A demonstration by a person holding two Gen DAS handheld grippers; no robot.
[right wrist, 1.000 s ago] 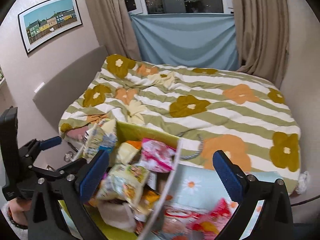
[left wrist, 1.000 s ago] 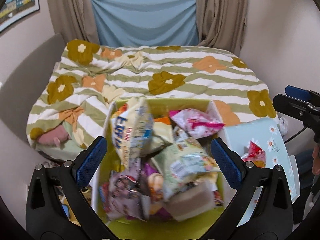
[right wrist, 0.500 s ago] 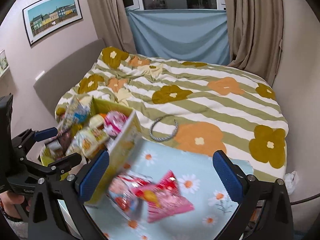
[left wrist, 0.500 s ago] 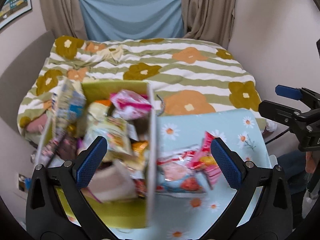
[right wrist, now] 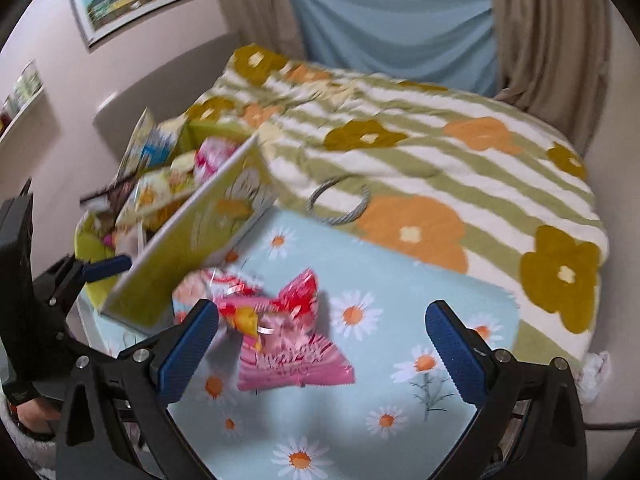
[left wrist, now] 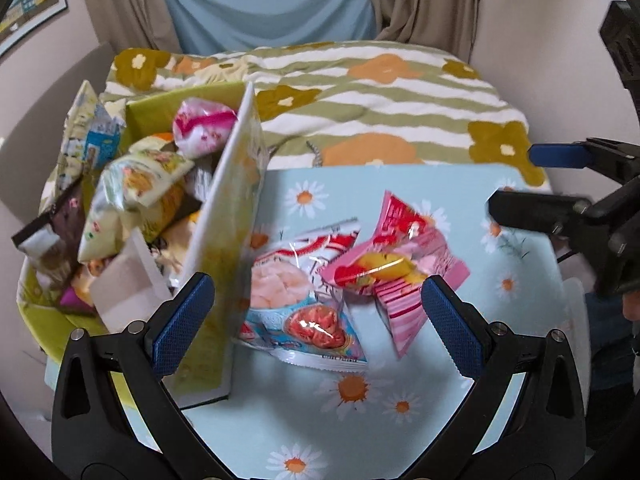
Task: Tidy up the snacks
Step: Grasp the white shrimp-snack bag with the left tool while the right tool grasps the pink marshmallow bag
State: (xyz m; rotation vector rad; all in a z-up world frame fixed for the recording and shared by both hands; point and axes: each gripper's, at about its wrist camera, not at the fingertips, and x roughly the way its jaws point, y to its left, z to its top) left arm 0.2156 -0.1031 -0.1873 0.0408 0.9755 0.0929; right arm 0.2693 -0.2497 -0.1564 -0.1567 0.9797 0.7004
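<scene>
Left wrist view: your biggest thing is the bed, striped green and white with flowers, filling twelve o'clock. Against its near edge lies the daisy-print table, pale blue, running from centre down to six o'clock. At nine to ten o'clock on the table stands the green box, its tall side wall facing you, heaped with snack packets; a pink-and-white one sits on top at eleven o'clock. Just right of the box wall, at the centre, two packets lie loose on the table: a blue bag with pink and red pictures, and a pink bag overlapping its right edge. Your left gripper hangs above these two, jaws spread wide, holding nothing. At three o'clock your right gripper shows side-on, also wide and empty.

From the right wrist, your right gripper is wide apart over the table, the pink bag between the fingers' lines but untouched. The box stands at ten o'clock. A grey cord loop lies on the bed at twelve o'clock, just beyond the table edge. The view is blurred.
</scene>
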